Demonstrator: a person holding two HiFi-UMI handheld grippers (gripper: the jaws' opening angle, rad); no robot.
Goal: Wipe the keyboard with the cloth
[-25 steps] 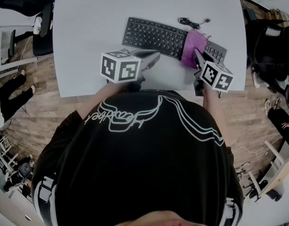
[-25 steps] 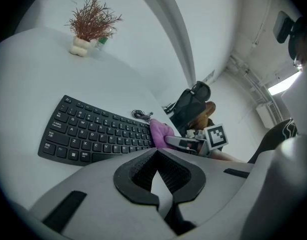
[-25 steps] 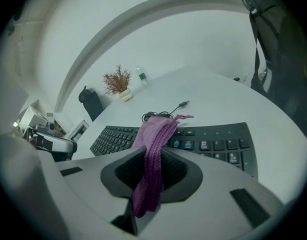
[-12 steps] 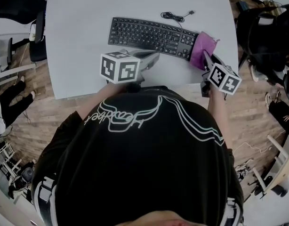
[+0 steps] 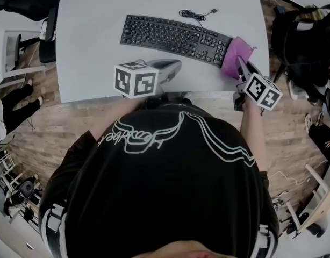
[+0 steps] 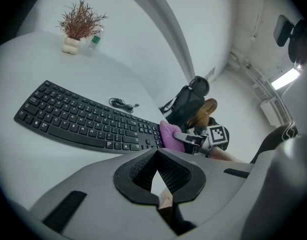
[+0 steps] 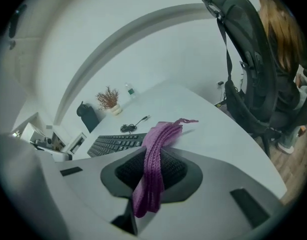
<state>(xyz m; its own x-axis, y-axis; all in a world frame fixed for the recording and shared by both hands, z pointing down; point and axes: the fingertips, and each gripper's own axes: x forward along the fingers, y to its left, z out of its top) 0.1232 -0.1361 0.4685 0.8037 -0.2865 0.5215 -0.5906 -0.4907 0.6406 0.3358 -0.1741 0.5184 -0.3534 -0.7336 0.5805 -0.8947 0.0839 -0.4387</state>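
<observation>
So, we're mid-wipe by the look of it. The right tongs (image 5: 243, 69) are clamped on the purple cloth (image 5: 236, 54), a folded bunch of it pinched between the pads with the loose end sticking out front. The cloth is at the right-hand end of the keyboard (image 5: 173, 36), lying over the last keys there, close to the worktop's (image 5: 95, 58) right edge. Can't tell how hard it's actually pressing down.

The keyboard lies on a slant across the worktop, its right end nearer the front edge, with its cable (image 5: 196, 13) coiled up just behind it toward the far edge.

The left tongs (image 6: 156, 179) are closed up with nothing in them, hanging by the front edge of the worktop, just short of the keyboard's middle and not touching it.

My guess: most of the keys to the left are the job left to do. The next move would be dragging the cloth leftward along the rows, keeping the pinch firm so it doesn't slip out and keeping light pressure. That keyboard looks light enough to skate, so parking the left tongs on its near edge to hold it seems smart.
</observation>
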